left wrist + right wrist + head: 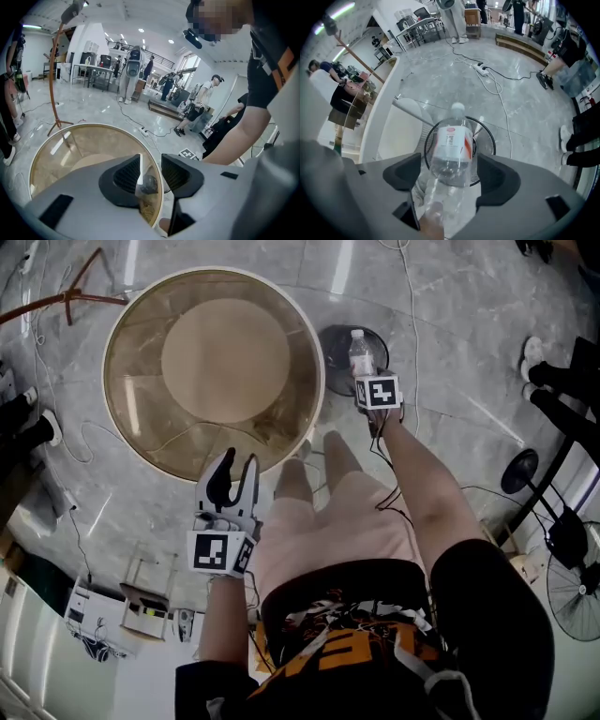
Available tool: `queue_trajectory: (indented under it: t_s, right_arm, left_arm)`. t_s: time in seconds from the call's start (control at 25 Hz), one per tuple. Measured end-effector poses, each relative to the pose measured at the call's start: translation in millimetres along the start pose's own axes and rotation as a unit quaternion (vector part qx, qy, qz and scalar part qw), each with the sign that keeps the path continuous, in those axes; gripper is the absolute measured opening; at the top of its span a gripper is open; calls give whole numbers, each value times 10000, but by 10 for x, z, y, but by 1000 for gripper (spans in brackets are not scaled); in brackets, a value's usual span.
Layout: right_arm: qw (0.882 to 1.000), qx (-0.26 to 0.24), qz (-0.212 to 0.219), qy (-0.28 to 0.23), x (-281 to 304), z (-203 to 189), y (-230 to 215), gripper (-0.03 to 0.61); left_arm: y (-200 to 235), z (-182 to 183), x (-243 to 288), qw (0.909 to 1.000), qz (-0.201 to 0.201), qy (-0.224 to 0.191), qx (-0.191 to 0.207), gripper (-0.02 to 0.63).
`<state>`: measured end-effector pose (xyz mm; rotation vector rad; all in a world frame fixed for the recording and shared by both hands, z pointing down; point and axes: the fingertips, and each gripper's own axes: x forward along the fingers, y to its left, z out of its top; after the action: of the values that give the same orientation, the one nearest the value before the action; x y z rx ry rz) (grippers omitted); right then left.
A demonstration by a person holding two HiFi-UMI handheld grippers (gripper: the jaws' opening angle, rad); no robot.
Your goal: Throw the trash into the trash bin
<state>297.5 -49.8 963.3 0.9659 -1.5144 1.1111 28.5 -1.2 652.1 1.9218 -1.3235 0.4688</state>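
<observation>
A clear plastic bottle (359, 351) with a white cap and a red-and-white label hangs over a black wire trash bin (333, 341) on the grey marble floor. My right gripper (364, 371) points steeply down at the bin. In the right gripper view the bottle (451, 145) lies between the jaws of the right gripper (452, 180), cap pointing away, with a gap at the left pad. The bin's rim (488, 136) rings it below. My left gripper (234, 474) hovers at the near edge of the round glass table (122, 418), jaws slightly apart and empty (151, 171).
The glass table (93, 127) with its tan round base fills the floor left of the bin. A power cable (412, 324) runs past the bin. Floor fans (572, 587) and another person's legs (562, 381) are at the right. A coat stand (66, 296) is at the far left.
</observation>
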Motion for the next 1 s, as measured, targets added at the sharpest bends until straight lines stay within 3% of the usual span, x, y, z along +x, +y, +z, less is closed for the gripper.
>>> queue_trajectory:
  t_s: [0.12, 0.36, 0.52, 0.64, 0.72, 0.84, 1.0]
  right_arm:
    - [10000, -5, -59, -67, -8, -21, -45, 408]
    - [9997, -43, -4, -228, -261, 48, -30, 408]
    - [9977, -421, 214, -477, -495, 269, 136, 400]
    - [9888, -875, 600, -1049, -892, 697, 554, 391]
    - [9747, -1237, 890, -1636, -1357, 1068, 962, 367]
    - [9443, -1747, 1334, -2449, -2177, 1517, 1738, 357]
    - [8883, -2360, 2034, -3374, -3402, 2017, 2780, 354]
  left_arm:
    - [-93, -5, 31, 10000, -65, -11, 30, 158]
    - [-63, 208, -49, 9998, -32, -179, 115, 158]
    - [-18, 430, -182, 9991, 87, -393, 118, 160]
    - [9, 594, -344, 9980, 237, -559, 158, 160]
    - [18, 720, -492, 9966, 315, -735, 193, 161]
    - [89, 946, -849, 9935, 464, -1017, 204, 163]
    - [189, 1517, -1442, 9854, 803, -1486, 226, 181]
